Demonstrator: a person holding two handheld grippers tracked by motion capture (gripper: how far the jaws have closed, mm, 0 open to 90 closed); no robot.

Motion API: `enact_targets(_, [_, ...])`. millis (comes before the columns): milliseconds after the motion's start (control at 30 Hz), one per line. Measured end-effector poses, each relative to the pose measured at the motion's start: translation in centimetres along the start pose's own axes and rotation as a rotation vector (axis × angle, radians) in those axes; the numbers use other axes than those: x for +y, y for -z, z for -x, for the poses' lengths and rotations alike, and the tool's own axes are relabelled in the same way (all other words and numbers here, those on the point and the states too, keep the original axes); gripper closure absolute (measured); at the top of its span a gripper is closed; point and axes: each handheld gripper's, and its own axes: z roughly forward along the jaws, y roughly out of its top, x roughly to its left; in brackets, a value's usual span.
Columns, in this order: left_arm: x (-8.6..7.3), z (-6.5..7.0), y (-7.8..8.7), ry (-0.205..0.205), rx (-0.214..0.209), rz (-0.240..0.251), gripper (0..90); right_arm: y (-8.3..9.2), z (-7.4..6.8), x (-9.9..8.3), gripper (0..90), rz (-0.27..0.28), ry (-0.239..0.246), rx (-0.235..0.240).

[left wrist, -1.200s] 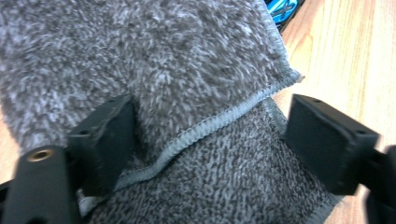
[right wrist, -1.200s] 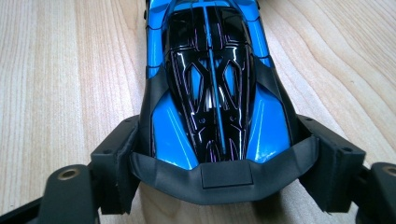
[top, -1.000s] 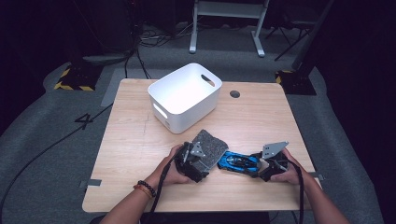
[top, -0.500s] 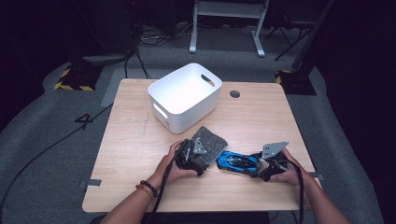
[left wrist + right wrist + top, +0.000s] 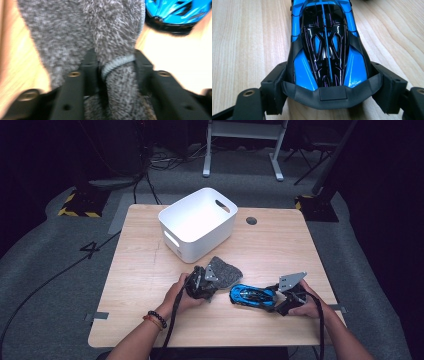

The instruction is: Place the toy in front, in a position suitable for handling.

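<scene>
1. Left tongs: jaws have just been closing and now pinch a fold of the grey fuzzy fabric piece with its stitched hem. In the left gripper view the pads press the bunched cloth from both sides. The rest of it lies on the tabletop straight ahead of the jaws.
2. Right tongs: clamped on the tail of the blue-and-black toy sports car. The right gripper view shows both pads against the rear bumper corners.
3. Car's long axis runs straight out from the right tongs, nose pointing toward the left tongs; it sits flat on the light wooden tabletop.
4. Key relation: the white plastic bin with handle slots stands beyond the left tongs, just past the cloth. Left hand is clearly nearer; right hand is well apart from it.
5. Obstructions: cloth and car nose are close to each other, so lifting one could snag the other. The path to the bin looks free otherwise. Bin wall must be cleared from above.
</scene>
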Motion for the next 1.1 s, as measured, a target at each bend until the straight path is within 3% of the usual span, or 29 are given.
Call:
enact_targets(67, [0.0,0.1,0.3,-0.024,0.010,-0.003,73.7,-0.3,-0.2,0.3,24.5,-0.002,0.012,0.008])
enact_targets(200, [0.0,0.1,0.9,-0.038,0.008,0.023,76.5,-0.5,-0.4,0.6,24.5,-0.004,0.023,0.012])
enact_targets(467, [-0.5,-0.1,3.4,-0.033,-0.034,0.141,76.9,-0.9,-0.6,0.9,24.5,0.002,0.027,0.017])
enact_targets(567, [-0.2,0.3,4.0,-0.059,-0.085,0.206,76.9,-1.1,-0.6,1.0,24.5,0.005,0.026,0.022])
enact_targets(700, [0.4,0.8,3.7,-0.085,-0.109,0.209,76.9,-1.2,-0.6,1.2,24.4,0.001,0.033,0.020])
enact_targets(733, [0.5,1.2,3.4,-0.109,-0.110,0.194,76.9,-1.2,-0.6,1.2,24.4,0.003,0.034,0.021])
enact_targets(1100, [0.7,2.2,2.5,-0.134,-0.147,0.171,76.8,-1.0,-0.7,0.3,19.7,0.038,0.000,-0.025])
